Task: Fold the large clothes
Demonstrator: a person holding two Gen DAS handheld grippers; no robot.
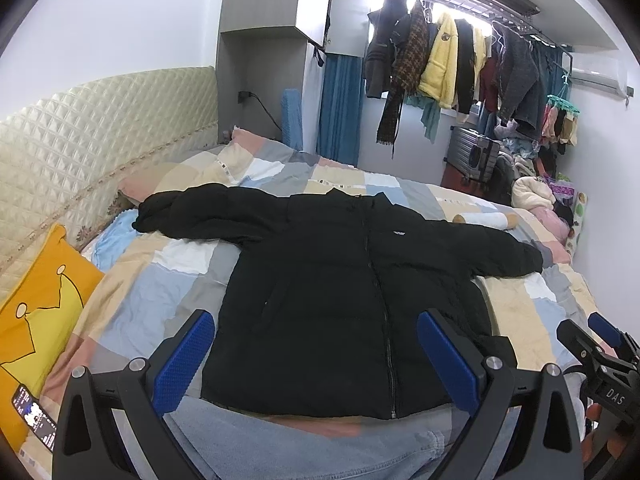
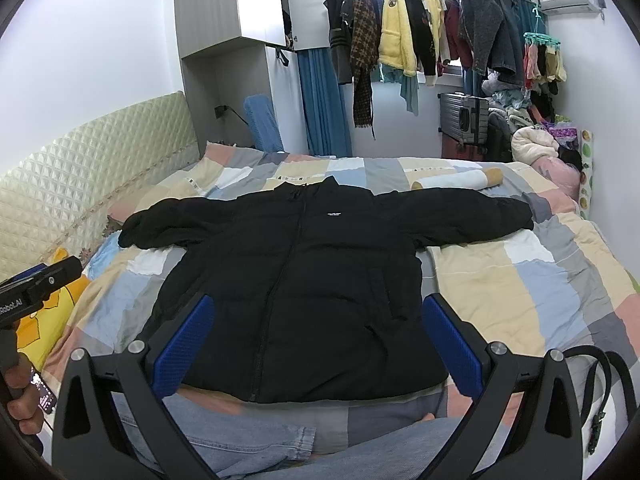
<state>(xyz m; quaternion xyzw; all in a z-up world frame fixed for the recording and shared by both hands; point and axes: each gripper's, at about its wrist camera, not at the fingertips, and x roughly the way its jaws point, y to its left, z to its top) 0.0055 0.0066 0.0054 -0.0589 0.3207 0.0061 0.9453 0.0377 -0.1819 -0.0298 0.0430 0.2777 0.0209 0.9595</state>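
A large black puffer jacket lies flat and zipped on the patchwork bed, front up, both sleeves spread out to the sides. My left gripper hovers open above the jacket's hem, nothing between its blue pads. My right gripper is also open, above the hem, holding nothing. In the left wrist view the right gripper shows at the right edge. The left gripper's body shows at the left edge of the right wrist view.
The patchwork quilt covers the bed. A yellow pillow and a phone lie at the left, a rolled towel beyond the jacket, a black belt at the right. The person's jeans-clad legs are at the near edge. Clothes hang behind.
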